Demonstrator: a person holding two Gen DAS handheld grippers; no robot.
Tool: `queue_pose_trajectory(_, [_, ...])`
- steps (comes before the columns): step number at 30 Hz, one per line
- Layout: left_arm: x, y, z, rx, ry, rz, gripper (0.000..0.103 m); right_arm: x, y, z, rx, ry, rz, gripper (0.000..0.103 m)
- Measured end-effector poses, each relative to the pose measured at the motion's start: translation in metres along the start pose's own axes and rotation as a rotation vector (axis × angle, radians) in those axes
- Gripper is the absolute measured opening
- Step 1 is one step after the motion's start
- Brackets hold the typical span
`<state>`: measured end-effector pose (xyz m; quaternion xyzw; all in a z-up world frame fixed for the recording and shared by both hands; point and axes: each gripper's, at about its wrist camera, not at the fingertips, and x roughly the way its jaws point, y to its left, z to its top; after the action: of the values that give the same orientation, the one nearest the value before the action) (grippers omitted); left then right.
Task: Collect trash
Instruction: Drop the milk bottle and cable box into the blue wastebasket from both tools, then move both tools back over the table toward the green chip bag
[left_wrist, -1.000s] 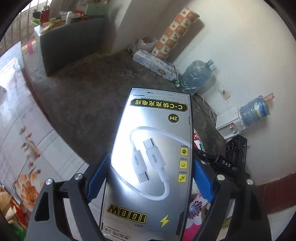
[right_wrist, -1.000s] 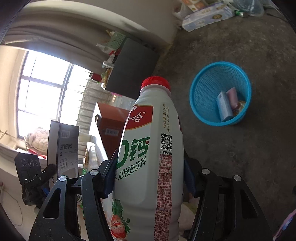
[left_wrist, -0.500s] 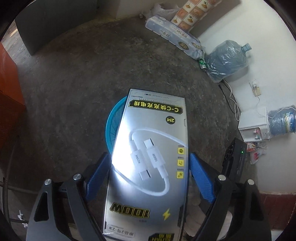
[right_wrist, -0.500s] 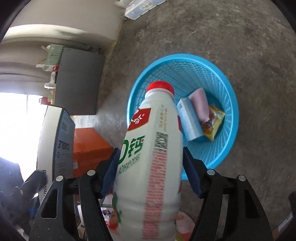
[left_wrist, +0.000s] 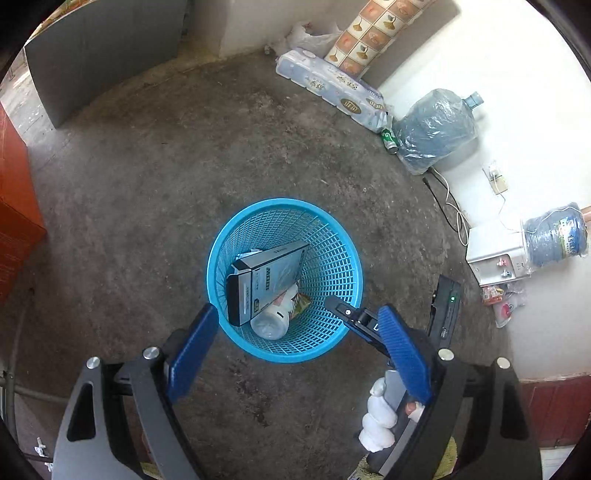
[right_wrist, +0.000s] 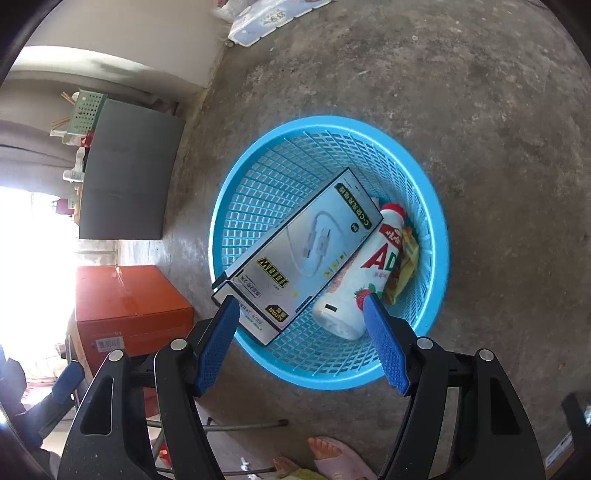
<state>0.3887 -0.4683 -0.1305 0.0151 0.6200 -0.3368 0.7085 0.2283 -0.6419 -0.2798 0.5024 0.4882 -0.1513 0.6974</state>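
Note:
A blue mesh basket (left_wrist: 332, 236) (right_wrist: 424, 177) stands on the concrete floor. Inside it lie a silver charging-cable box (left_wrist: 273, 273) (right_wrist: 299, 254), a white milk-drink bottle with a red cap (left_wrist: 273, 321) (right_wrist: 354, 291) and a yellow snack wrapper (right_wrist: 406, 258). My left gripper (left_wrist: 295, 310) hangs open above the basket's near rim, with nothing between its blue pads. My right gripper (right_wrist: 300, 300) is open too, above the basket, clear of the box and bottle below. In the left wrist view its tip (left_wrist: 347, 314) reaches over the rim, held by a white-gloved hand (left_wrist: 376, 424).
An orange carton (right_wrist: 129, 306) and a grey cabinet (right_wrist: 125, 177) stand to one side of the basket. A toilet-paper pack (left_wrist: 332, 88), two water jugs (left_wrist: 436, 129) and a white dispenser (left_wrist: 495, 254) line the wall. A foot in a pink slipper (right_wrist: 332, 458) is close by.
Both grippers came down over the basket and let go. The cable box has left the left gripper and the bottle the right; both now lie in the basket.

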Motion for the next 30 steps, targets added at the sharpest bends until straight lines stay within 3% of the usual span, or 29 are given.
queue_pose_trajectory(4, [-0.035,-0.002,-0.012,0.043,-0.040,0.002,0.086,-0.032,0.010,-0.016,-0.073,-0.051,-0.008,0.067])
queue_pose_trajectory(8, [-0.095,-0.002,-0.037,0.117,-0.137,-0.001,0.086,-0.078,0.035,-0.048,-0.214,-0.146,-0.028,0.068])
queue_pose_trajectory(10, [-0.131,0.001,-0.055,0.162,-0.195,0.000,0.086,-0.106,0.053,-0.071,-0.300,-0.204,-0.040,0.072])
queue_pose_trajectory(15, [-0.222,0.005,-0.118,0.243,-0.347,-0.021,0.086,-0.171,0.102,-0.146,-0.532,-0.388,-0.097,0.095])
queue_pose_trajectory(16, [-0.238,0.009,-0.132,0.246,-0.379,-0.020,0.086,-0.182,0.111,-0.162,-0.577,-0.429,-0.113,0.095])
queue_pose_trajectory(19, [-0.278,0.021,-0.178,0.232,-0.461,-0.023,0.086,-0.202,0.137,-0.209,-0.720,-0.535,-0.161,0.095])
queue_pose_trajectory(25, [-0.346,0.068,-0.272,0.167,-0.615,0.026,0.086,-0.214,0.184,-0.290,-1.008,-0.599,-0.105,0.095])
queue_pose_trajectory(30, [-0.398,0.132,-0.345,0.014,-0.725,0.083,0.086,-0.223,0.219,-0.335,-1.132,-0.684,0.055,0.095])
